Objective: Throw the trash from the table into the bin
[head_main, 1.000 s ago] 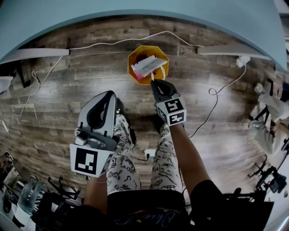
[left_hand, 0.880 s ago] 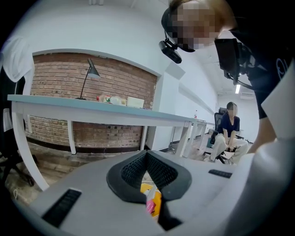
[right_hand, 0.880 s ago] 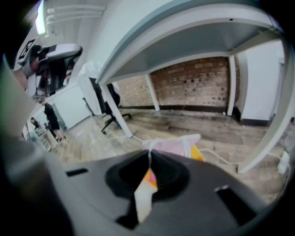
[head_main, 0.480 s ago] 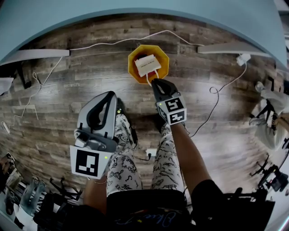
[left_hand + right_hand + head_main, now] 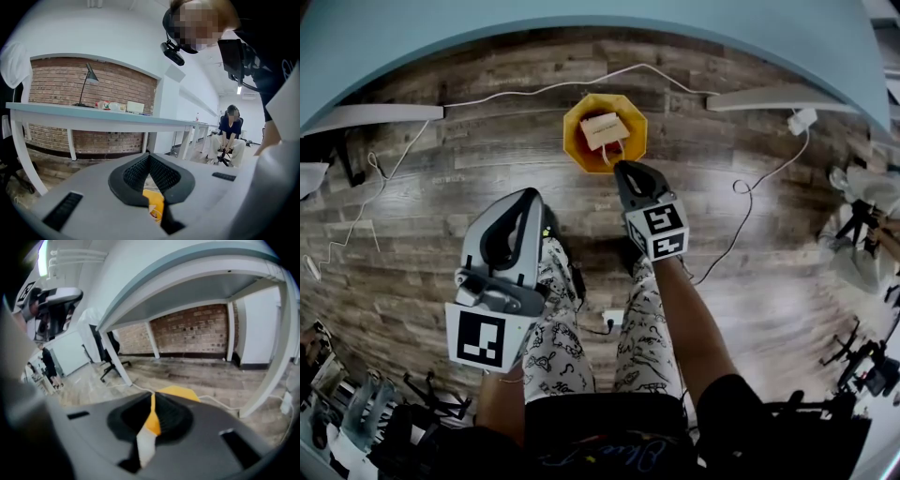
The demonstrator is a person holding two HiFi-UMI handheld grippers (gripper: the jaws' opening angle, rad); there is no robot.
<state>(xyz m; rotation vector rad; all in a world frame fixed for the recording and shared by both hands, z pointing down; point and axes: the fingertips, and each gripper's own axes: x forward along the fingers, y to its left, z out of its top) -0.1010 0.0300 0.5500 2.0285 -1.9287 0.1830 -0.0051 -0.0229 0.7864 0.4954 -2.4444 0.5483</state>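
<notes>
- The orange bin (image 5: 574, 141) sits on the wood floor just under the edge of the table (image 5: 581, 14), right in front of the person's feet.
- A piece of trash, a small white box (image 5: 605, 129), is lying inside the bin, so I'd call that drop done.
- The right gripper (image 5: 621, 169) hangs just beside the near rim of the bin, pointing down at it. Its jaws are pressed together with only a sliver of a gap, and looking along them all you see is orange bin and something white below.
- There's a thin white strand (image 5: 607, 155) running from the box toward that gripper's tip. I honestly can't tell if it's pinched in the jaws or just lying there.
- The left gripper (image 5: 532, 199) is held back over the person's knee, well apart from the bin. Its jaws are closed too, tips touching, with nothing in them.
- What's left: from the left gripper view, the tabletop has a desk lamp (image 5: 89, 75) and a few small things (image 5: 112, 106) next to it. They're too small to say whether they're trash, but if they are, I'd guess more trips to the bin are needed.
</notes>
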